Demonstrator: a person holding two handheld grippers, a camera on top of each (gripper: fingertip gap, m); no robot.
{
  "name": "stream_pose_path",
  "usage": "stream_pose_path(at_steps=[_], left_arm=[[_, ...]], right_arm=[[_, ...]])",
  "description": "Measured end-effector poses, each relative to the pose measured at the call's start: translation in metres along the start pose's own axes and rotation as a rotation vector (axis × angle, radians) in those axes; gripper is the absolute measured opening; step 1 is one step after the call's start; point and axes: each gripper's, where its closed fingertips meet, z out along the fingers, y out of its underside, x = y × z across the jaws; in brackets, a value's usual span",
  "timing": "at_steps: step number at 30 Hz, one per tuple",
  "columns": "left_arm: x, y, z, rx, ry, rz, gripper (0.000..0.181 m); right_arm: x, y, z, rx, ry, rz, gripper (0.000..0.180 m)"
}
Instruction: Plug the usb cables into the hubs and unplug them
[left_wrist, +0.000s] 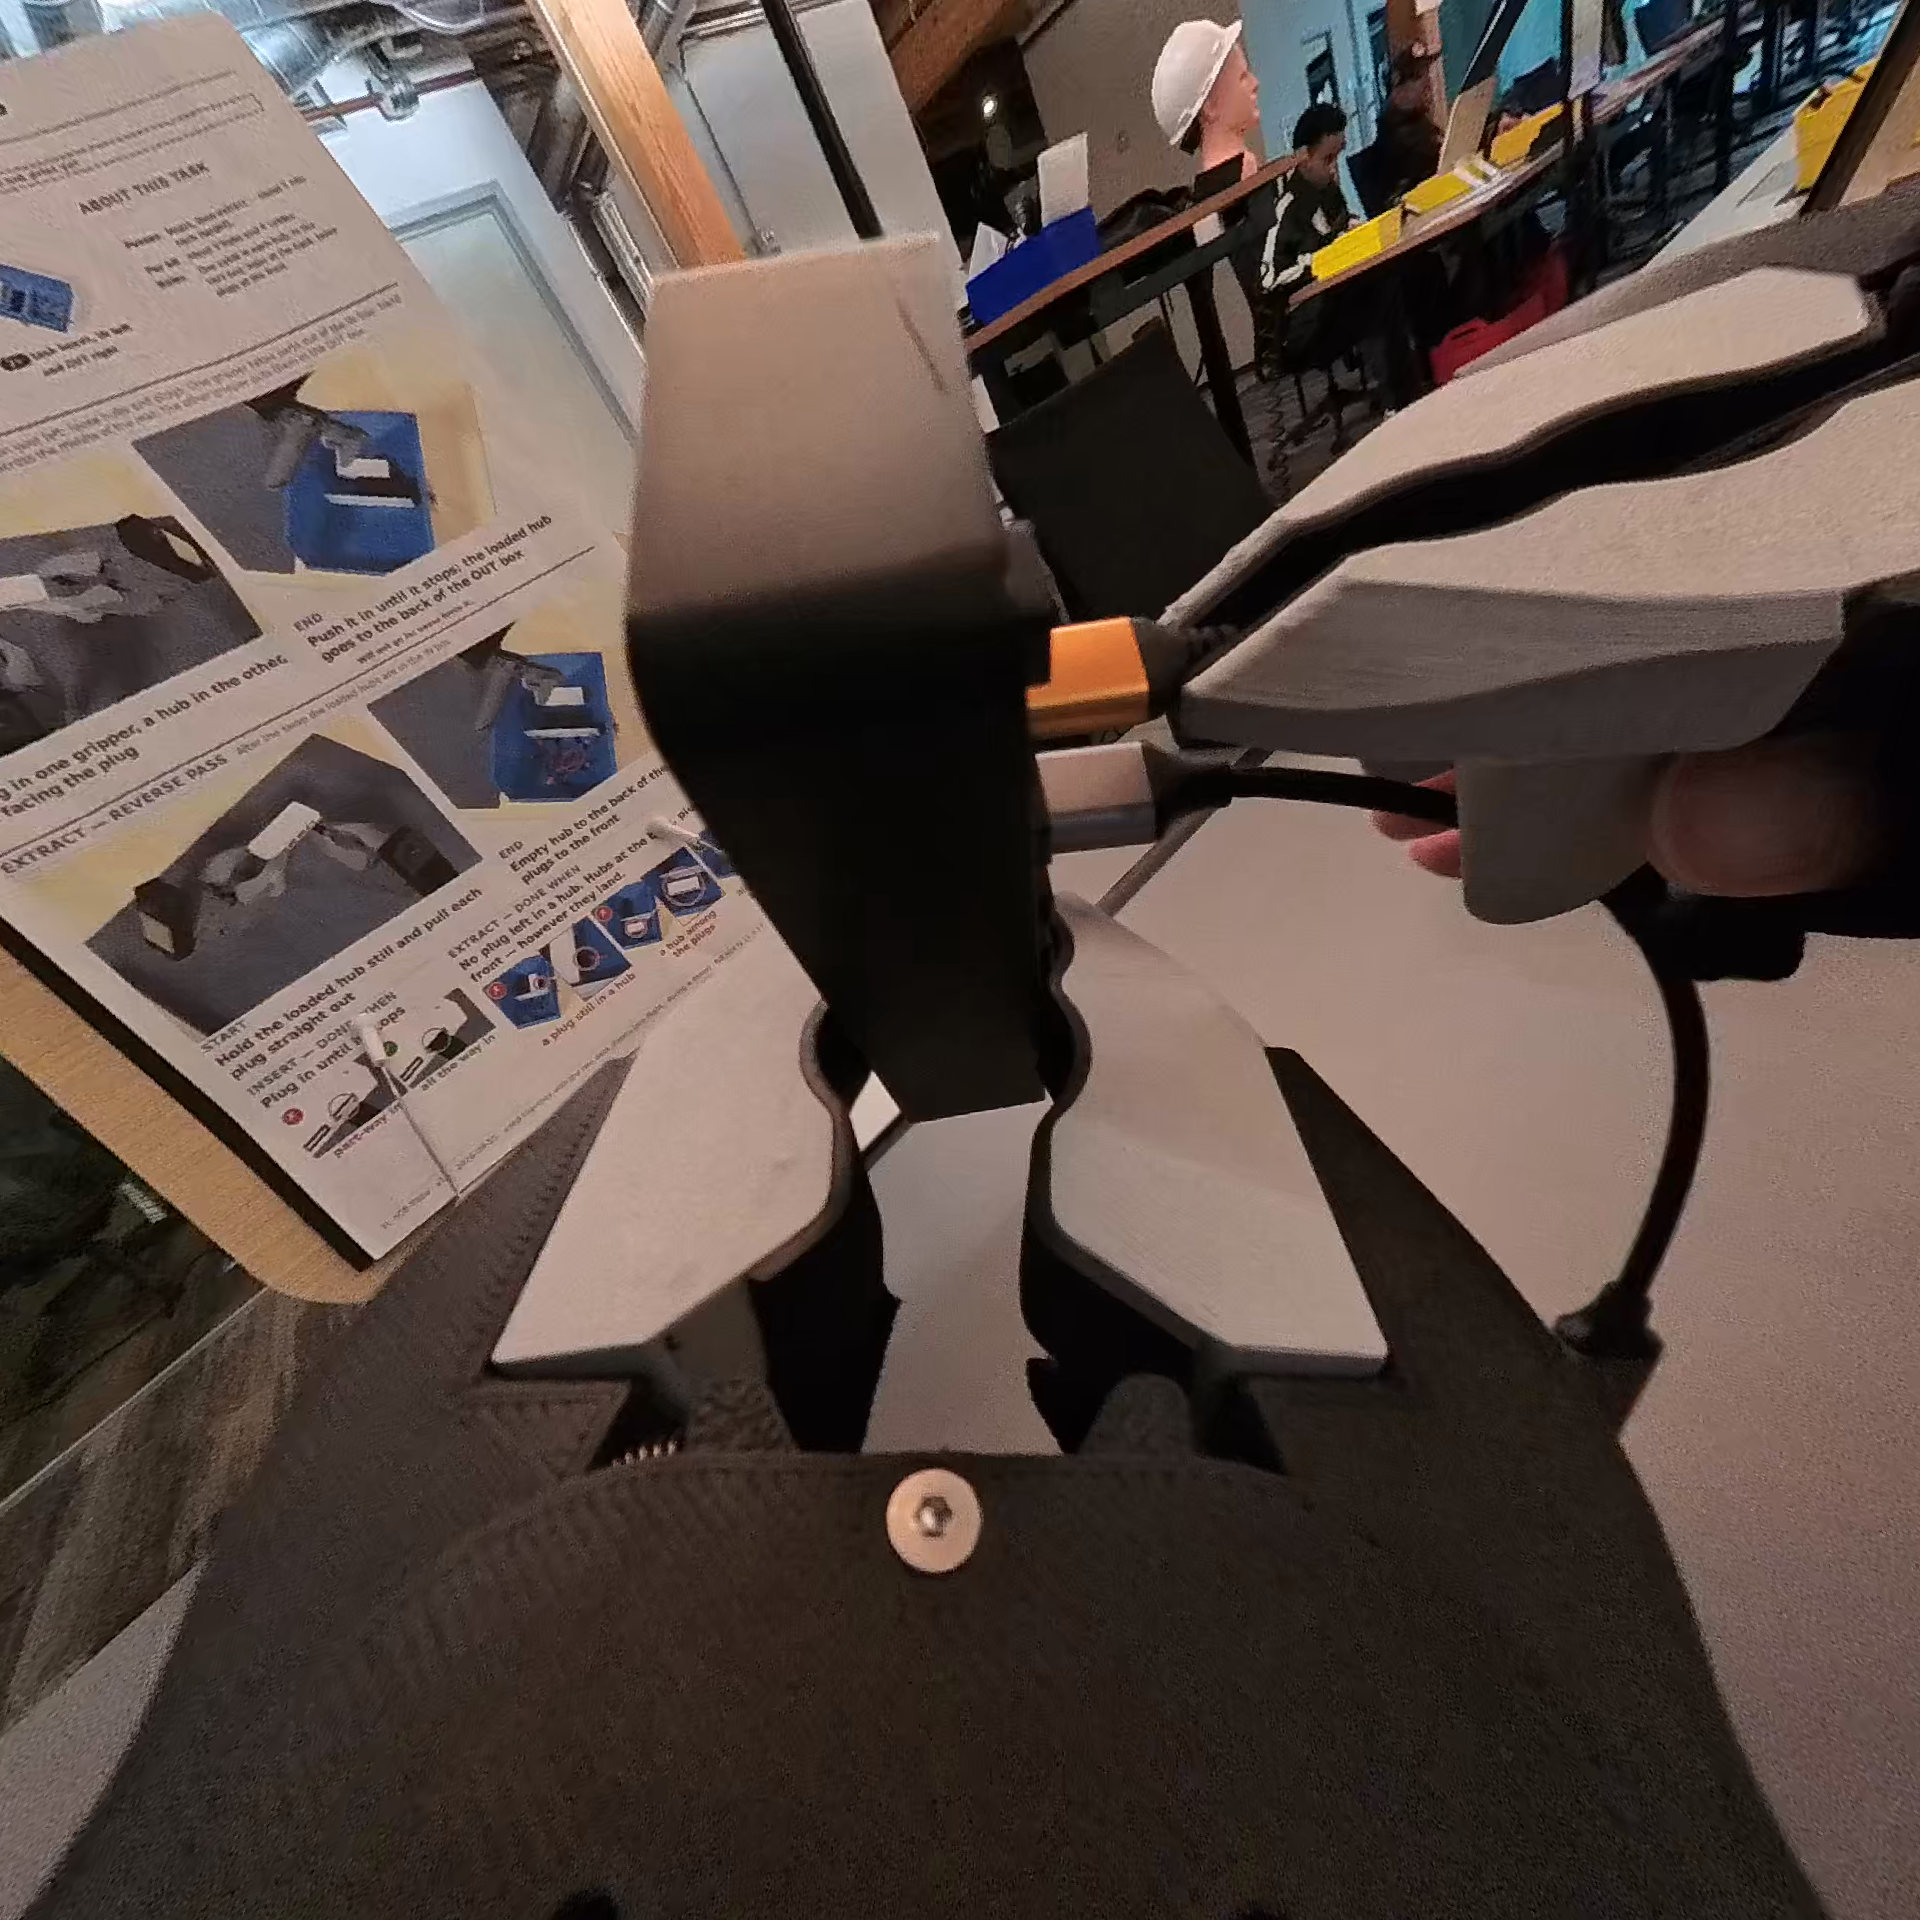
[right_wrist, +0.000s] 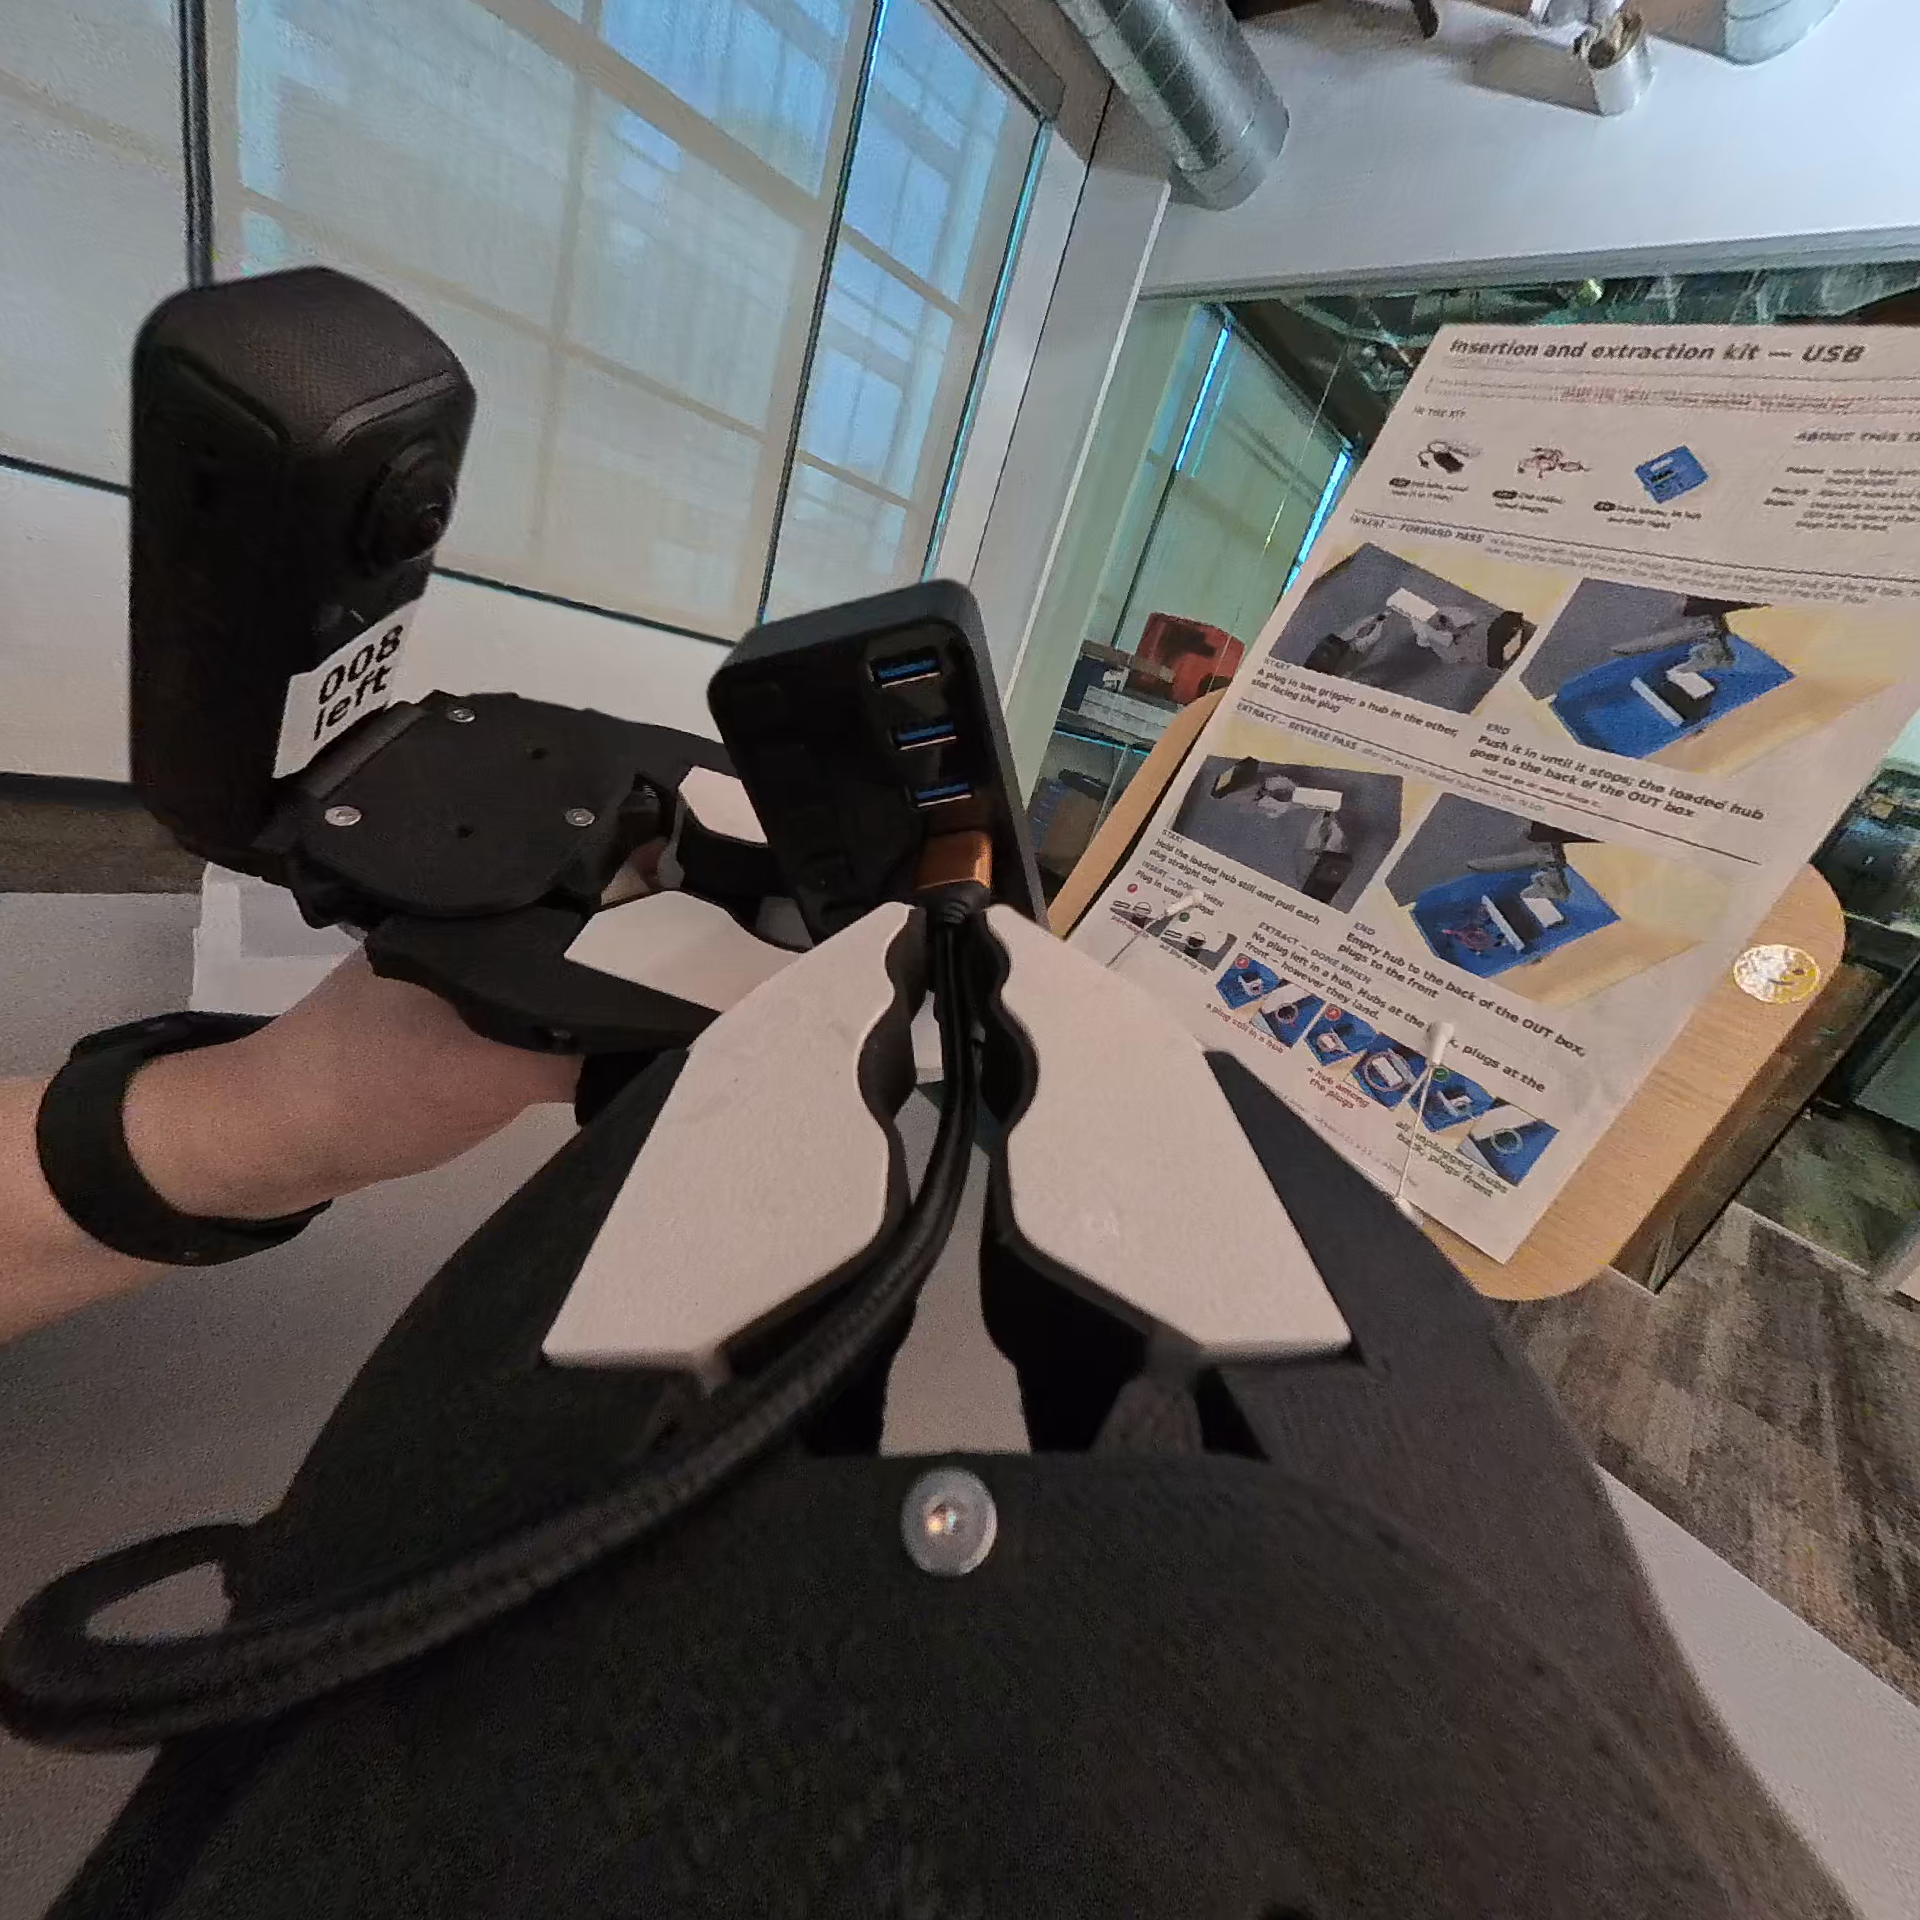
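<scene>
At the far left of the left wrist view an instruction sheet (left_wrist: 281, 623) printed with photos leans on a wooden board (left_wrist: 156, 1143). Just right of it, in the middle, the left gripper (left_wrist: 951, 1049) is clamped on the lower end of the black USB hub (left_wrist: 831, 644), which stands upright and rises well above the two pale fingers (left_wrist: 717, 1143); the hub's bottom edge sits in the notch between the jaws. On the hub's right side an orange plug (left_wrist: 1101, 675) is seated in a port, and just below it a silver plug (left_wrist: 1101, 800) is in the next one, each trailing a black cable (left_wrist: 1340, 795). Further right, the right gripper (left_wrist: 1195, 665) comes in sideways with its tips at the back of the orange plug.

In the right wrist view the left gripper's black camera housing (right_wrist: 291, 540) and the person's hand (right_wrist: 343, 1091) sit at the left. At centre the hub (right_wrist: 862, 748) shows three free blue ports above the orange plug (right_wrist: 951, 862). The right gripper (right_wrist: 951, 935) has its jaws drawn in around the cables (right_wrist: 935, 1122) directly behind the plug, the cables running back down between the fingers (right_wrist: 769, 1122). The sheet (right_wrist: 1507, 790) stands to the right
</scene>
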Motion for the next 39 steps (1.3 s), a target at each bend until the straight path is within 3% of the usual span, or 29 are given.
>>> stream_pose_path(at_steps=[1,5,10,17,20,25,30,35,39], left_arm=[[0.000,0.001,0.001,-0.009,-0.008,0.006,0.028],[-0.002,0.002,0.002,-0.034,0.008,-0.057,0.028],[-0.010,-0.002,-0.007,-0.016,0.149,-0.262,0.028],[0.028,-0.016,-0.038,-0.020,0.680,-0.435,0.028],[0.050,-0.022,-0.047,-0.009,0.834,-0.448,0.028],[0.072,-0.020,-0.046,-0.046,0.930,-0.453,0.028],[0.089,-0.016,-0.050,-0.087,1.021,-0.449,0.028],[0.100,-0.005,-0.052,-0.159,1.044,-0.393,0.028],[0.092,-0.006,-0.043,-0.130,0.972,-0.416,0.031]], right_arm=[[0.001,0.000,0.000,-0.007,0.008,-0.003,0.006],[0.003,0.001,0.001,-0.006,0.011,-0.010,0.006],[-0.005,-0.018,-0.004,0.040,-0.074,-0.010,0.025],[-0.024,-0.035,-0.031,0.007,-0.387,0.060,0.029],[-0.011,-0.035,-0.033,0.037,-0.386,0.148,0.029],[-0.006,-0.017,-0.027,-0.050,-0.452,0.407,0.038],[-0.021,0.008,-0.021,-0.189,-0.496,0.377,0.042],[-0.046,0.022,-0.028,-0.292,-0.674,0.475,0.027],[-0.038,0.023,-0.024,-0.292,-0.668,0.544,0.027]])
